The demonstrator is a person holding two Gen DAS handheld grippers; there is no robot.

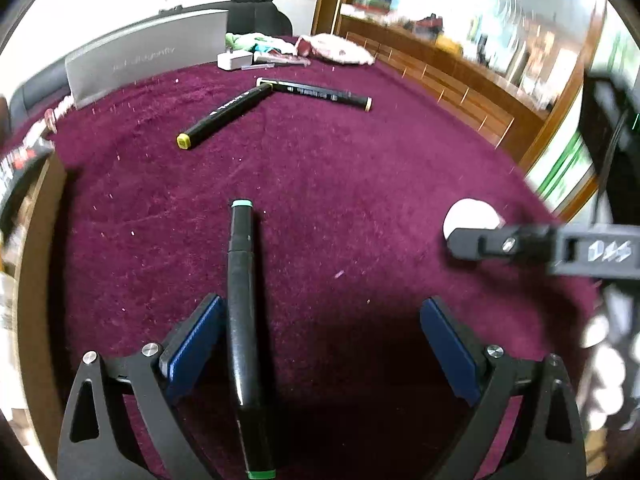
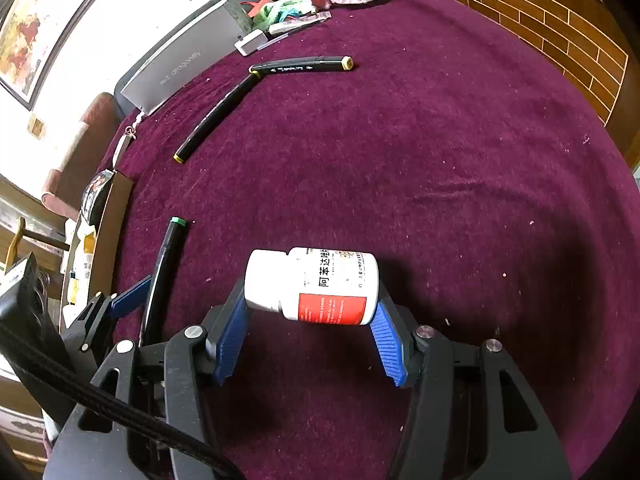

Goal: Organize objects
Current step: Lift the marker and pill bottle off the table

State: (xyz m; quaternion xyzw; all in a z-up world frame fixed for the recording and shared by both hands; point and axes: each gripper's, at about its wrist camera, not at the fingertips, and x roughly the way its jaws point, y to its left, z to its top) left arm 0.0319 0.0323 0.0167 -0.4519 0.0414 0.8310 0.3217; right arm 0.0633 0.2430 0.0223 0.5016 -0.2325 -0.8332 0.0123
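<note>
The green-capped marker lies lengthwise between the wide-spread fingers of the left hand-held gripper, resting against the blue pad at 9 o'clock and well apart from the opposite pad, so that hand-held gripper is released and holds nothing. The white pill bottle hangs sideways, pinched end to end, cap against one blue pad and base against the other, in the right hand-held gripper, which is clenched on it above the purple-covered bench. Toward 12 o'clock, two more markers, a yellow-capped marker and a cream-capped marker, meet at one end to form a shallow V, with a pile of cloth and small boxes beyond them. To do the step in hand well, I would centre the left hand-held gripper over the green-capped marker before closing, since squeezing from this off-centre stance would likely roll the round barrel along the nap. The bottle's end-to-end grip looks secure, though its smooth cap could slip if tilted, so keeping it level until placement seems wise.
</note>
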